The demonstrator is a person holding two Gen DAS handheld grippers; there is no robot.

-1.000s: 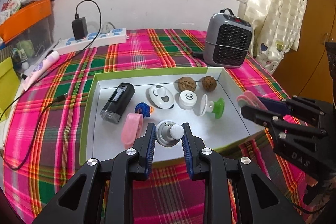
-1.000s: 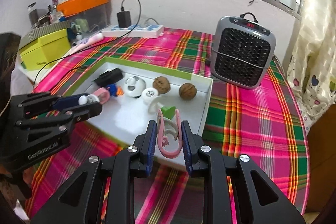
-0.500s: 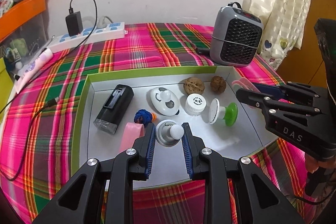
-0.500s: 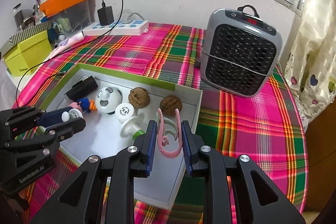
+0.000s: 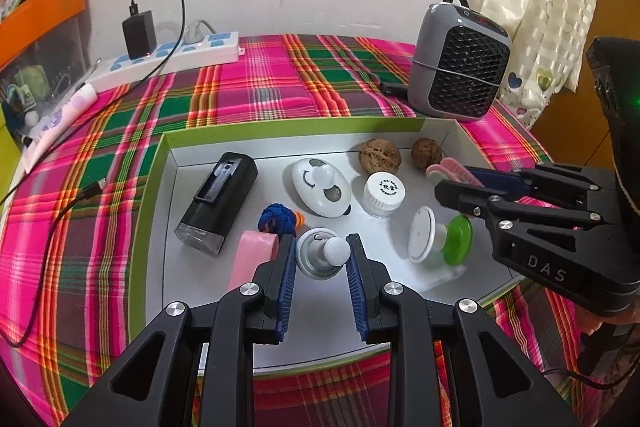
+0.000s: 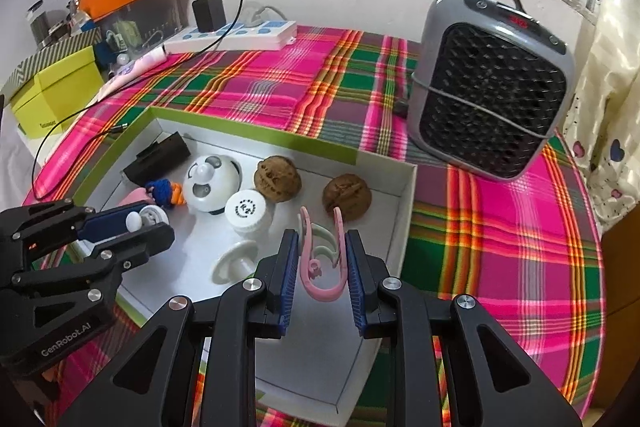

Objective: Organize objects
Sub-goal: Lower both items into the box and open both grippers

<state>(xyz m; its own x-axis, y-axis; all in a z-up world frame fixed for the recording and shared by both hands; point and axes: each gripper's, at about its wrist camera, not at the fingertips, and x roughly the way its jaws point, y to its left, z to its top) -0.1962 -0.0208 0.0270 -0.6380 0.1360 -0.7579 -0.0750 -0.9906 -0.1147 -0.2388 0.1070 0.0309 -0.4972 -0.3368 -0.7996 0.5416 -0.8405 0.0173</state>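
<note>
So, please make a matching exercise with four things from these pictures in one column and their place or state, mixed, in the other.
Things:
1. pink clip
2. silver knob
3. power adapter
4. grey heater

Places or states:
A. plugged into the power strip
B. standing on the plaid cloth, outside the tray
C. held in the right tool
D. held in the left tool

Pairs: 1-C, 2-D, 3-A, 4-B
</note>
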